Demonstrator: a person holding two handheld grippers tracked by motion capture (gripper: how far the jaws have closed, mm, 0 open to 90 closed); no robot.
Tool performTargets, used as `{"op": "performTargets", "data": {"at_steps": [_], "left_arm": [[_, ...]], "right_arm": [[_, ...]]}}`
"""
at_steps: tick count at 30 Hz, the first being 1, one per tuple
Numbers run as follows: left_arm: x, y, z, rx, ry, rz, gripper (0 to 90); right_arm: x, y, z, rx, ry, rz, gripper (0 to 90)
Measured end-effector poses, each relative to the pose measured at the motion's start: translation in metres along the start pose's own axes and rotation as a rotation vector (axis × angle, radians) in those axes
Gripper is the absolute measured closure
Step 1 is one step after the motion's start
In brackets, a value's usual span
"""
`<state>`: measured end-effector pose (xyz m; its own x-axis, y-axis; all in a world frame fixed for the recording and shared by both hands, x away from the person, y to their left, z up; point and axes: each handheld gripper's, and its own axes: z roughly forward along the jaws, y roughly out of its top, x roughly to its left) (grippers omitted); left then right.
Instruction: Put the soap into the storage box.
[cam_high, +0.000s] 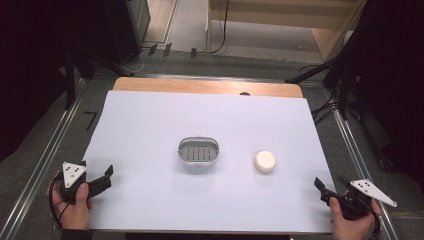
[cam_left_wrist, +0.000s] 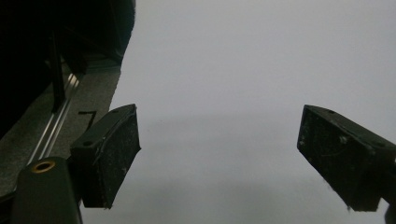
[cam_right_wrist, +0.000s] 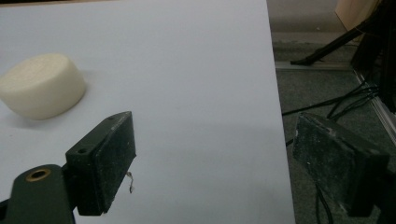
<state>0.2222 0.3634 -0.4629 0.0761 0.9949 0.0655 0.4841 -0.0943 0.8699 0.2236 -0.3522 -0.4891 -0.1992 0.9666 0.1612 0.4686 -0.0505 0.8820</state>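
Dark curtains and stands ring the work area, and grey carpet with metal rails runs along both sides of the tabletop (cam_high: 150, 200), which is covered by a pale sheet with a strip of bare wood at its far edge. Near the middle of the sheet we see a small grey soap dish (cam_high: 199, 151) with a slotted floor, sitting flat. To its right, apart from it, lies a round cream soap bar (cam_high: 264, 161), resting flat on the sheet; in the right gripper view the same bar (cam_right_wrist: 42, 85) sits ahead of us and to the left, well clear of the jaws. We hold the left gripper (cam_high: 106, 176) at the near left corner of the tabletop, its jaws pointing inward over the sheet's edge; in the left gripper view its jaws (cam_left_wrist: 218, 156) stand wide apart with only bare sheet between them. We hold the right gripper (cam_high: 322, 190) at the near right corner, angled toward the middle, and in its own view its jaws (cam_right_wrist: 215, 163) are likewise spread, straddling the sheet's right edge with nothing between the pads. Cables trail across the carpet beyond that edge. Both hands rest low at the near side, each well apart from the dish and the bar.
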Motion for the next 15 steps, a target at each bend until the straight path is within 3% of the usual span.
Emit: {"op": "performTargets", "data": {"at_steps": [3, 5, 6, 9, 11, 15], "left_arm": [[0.0008, -0.001, -0.0024, -0.02, -0.008, -0.007, 13.7], [0.0016, -0.0012, -0.0026, -0.027, -0.013, -0.012, 13.7], [0.0015, -0.0012, -0.0026, -0.027, -0.014, -0.012, 13.7], [0.0013, -0.0012, -0.0027, -0.023, -0.013, -0.009, 13.7], [0.0014, -0.001, -0.0025, -0.022, -0.012, -0.011, 13.7], [0.0009, -0.0007, -0.0017, -0.013, -0.008, -0.012, 13.7]], "right_arm": [[0.0016, 0.0008, 0.0017, 0.018, -0.035, 0.004, 15.2], [0.0038, 0.0011, 0.0022, 0.018, -0.059, -0.012, 23.0], [0.006, 0.0009, 0.0001, 0.003, -0.053, -0.025, 29.5], [0.0059, 0.0014, -0.0007, -0.007, -0.053, -0.016, 34.6], [0.0044, 0.0026, -0.0005, -0.022, -0.006, 0.005, 41.3], [0.0061, 0.0069, -0.0002, -0.042, -0.002, 0.0, 43.2]]}}
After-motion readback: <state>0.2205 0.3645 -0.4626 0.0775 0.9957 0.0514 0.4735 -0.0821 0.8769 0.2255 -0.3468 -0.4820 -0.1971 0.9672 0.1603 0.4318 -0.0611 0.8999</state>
